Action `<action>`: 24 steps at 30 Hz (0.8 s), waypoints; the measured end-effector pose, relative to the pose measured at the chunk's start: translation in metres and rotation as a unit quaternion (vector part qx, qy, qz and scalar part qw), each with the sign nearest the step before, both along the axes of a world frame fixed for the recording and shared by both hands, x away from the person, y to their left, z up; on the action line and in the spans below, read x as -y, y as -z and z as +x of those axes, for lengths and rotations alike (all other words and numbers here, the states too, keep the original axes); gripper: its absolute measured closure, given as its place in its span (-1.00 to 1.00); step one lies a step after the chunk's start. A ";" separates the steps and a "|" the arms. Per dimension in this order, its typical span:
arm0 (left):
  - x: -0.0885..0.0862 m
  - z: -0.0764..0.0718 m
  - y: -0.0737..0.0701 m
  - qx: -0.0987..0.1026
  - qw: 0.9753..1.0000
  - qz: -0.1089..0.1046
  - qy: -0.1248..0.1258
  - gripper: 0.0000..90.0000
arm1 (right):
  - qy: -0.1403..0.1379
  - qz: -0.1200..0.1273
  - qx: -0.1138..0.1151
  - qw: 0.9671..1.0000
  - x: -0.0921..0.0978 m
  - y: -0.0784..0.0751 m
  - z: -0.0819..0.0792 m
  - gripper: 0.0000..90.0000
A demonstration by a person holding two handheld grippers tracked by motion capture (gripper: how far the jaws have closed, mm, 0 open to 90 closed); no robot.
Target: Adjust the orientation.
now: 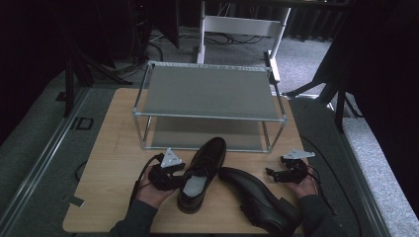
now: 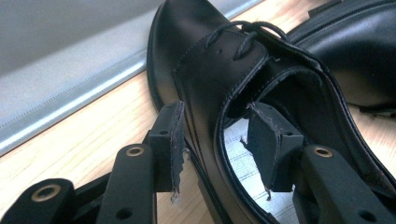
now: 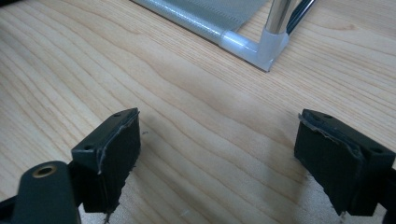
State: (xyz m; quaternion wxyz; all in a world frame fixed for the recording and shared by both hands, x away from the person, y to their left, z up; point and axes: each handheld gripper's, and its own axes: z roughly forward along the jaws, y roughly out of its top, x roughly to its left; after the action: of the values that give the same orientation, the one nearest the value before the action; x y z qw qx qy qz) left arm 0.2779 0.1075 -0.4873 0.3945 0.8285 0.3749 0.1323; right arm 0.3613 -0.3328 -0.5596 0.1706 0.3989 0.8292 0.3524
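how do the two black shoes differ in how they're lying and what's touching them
The left shoe stands upright, toe toward the rack; the right shoe lies across the table, toe pointing left. The left tool straddles the left shoe's side wall, one jaw inside, one outside; the right shoe has no tool on it, and the right tool is open over bare wood. Both are black lace-up dress shoes.

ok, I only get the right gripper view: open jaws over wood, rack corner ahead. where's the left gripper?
Observer: The left gripper straddles one side wall of the upright black shoe: one jaw inside the opening, one outside, not closed.
Operator: Second shoe?
Observer: The second shoe lies between the upright shoe and the right gripper, seemingly tipped on its side.
Operator: Right gripper touching it?
Observer: No. In the high view it sits apart, to that shoe's right.
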 end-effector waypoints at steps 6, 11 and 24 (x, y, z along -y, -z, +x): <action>0.000 -0.002 0.000 0.004 1.000 0.003 0.001 0.21 | 0.002 0.001 0.000 1.000 0.000 0.000 0.000 -0.68; 0.001 -0.003 0.001 0.007 1.000 0.007 0.011 0.19 | 0.003 0.001 0.000 1.000 0.000 0.000 0.000 -0.68; 0.017 0.002 0.001 0.046 0.998 0.036 -0.015 0.70 | 0.003 0.001 0.000 1.000 0.000 0.000 0.000 -0.68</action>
State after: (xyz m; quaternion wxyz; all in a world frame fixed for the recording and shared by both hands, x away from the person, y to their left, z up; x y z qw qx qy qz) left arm 0.2804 0.0909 -0.4886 0.3796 0.8294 0.3633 0.1896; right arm 0.3611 -0.3325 -0.5596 0.1716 0.4016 0.8277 0.3523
